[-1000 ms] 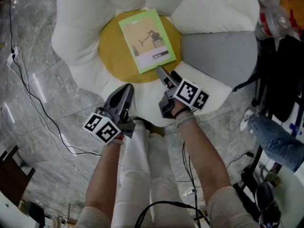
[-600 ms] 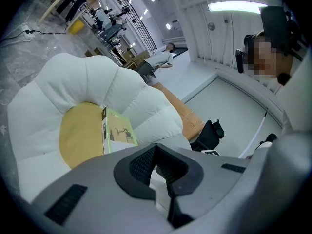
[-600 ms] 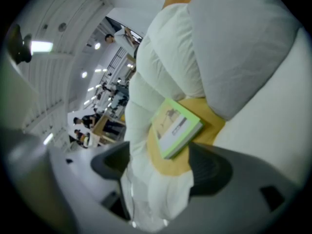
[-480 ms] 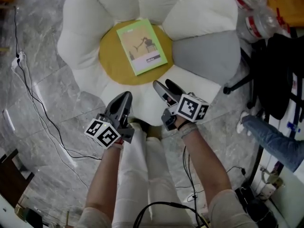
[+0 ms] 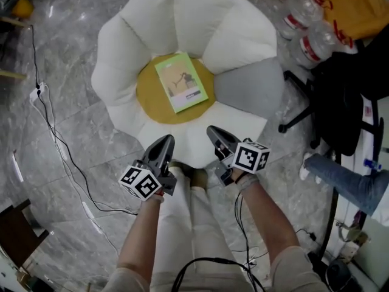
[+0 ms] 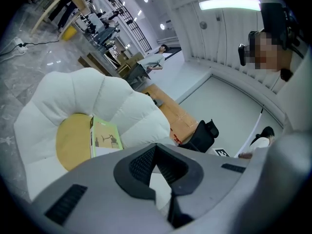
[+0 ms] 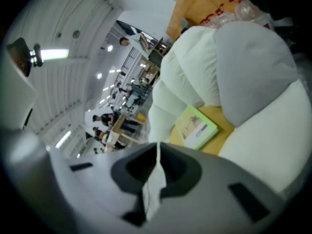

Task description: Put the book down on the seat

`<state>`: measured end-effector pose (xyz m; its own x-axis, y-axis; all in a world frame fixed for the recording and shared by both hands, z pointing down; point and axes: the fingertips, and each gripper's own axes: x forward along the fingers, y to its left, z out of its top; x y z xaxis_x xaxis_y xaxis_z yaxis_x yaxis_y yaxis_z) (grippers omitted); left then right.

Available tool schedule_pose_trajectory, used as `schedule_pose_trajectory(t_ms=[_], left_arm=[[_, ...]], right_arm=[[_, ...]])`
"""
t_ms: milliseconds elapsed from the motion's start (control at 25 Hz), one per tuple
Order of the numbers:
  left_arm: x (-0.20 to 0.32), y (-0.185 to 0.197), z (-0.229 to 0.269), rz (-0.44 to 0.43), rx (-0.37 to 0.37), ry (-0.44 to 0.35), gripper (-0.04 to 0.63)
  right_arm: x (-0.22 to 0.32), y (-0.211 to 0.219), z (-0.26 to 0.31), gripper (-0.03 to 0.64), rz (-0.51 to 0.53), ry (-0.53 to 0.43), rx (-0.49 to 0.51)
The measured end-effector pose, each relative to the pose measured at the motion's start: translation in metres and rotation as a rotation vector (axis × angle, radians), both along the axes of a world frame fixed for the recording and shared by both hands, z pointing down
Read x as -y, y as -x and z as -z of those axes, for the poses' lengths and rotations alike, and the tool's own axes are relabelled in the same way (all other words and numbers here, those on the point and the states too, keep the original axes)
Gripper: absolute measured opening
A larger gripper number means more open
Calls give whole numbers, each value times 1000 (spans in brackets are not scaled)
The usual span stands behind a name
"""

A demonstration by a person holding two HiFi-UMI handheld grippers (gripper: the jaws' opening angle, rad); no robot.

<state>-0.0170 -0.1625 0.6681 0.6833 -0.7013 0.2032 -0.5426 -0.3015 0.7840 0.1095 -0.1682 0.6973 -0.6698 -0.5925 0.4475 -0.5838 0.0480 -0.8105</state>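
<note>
Book (image 5: 181, 90) is lying flat on the yellow middle (image 5: 152, 99) of the flower-shaped seat (image 5: 146, 23), so I'd call that done. My left gripper (image 5: 165, 141) is pressed together and empty. My right gripper (image 5: 214, 131) has just snapped closed with nothing in it. Both are well clear of the book. It looks like a thin paperback: light, bendy, slick cover. I'd pinch the near edge or the spine, since the soft cushion should give. Count: one book, one seat, two grippers.
</note>
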Motion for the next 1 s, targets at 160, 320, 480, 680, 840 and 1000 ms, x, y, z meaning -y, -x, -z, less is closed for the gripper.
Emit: schedule_pose_trajectory(t_ms=[160,320,480,680,840,1000], left_arm=[[-5,-8,35,-21,-3,-10,23],[-16,-10,59,-36,-5,-5,23],[-20,-8,79,-36,-2,-12,23],[-21,-12,112,-58,4,-51,23],[-32,-16,140,-78,2,-56,23],[-43,-17,162,-95,-4,-68,23]], right_arm=[[-8,-1,32,15,17,-19,34],[-19,-3,60,15,32,-37,55],[-27,-3,94,15,35,-81,101],[-39,-5,131,15,53,-121,119],[-49,-4,162,15,70,-133,129],[-54,-5,189,15,80,-157,123]])
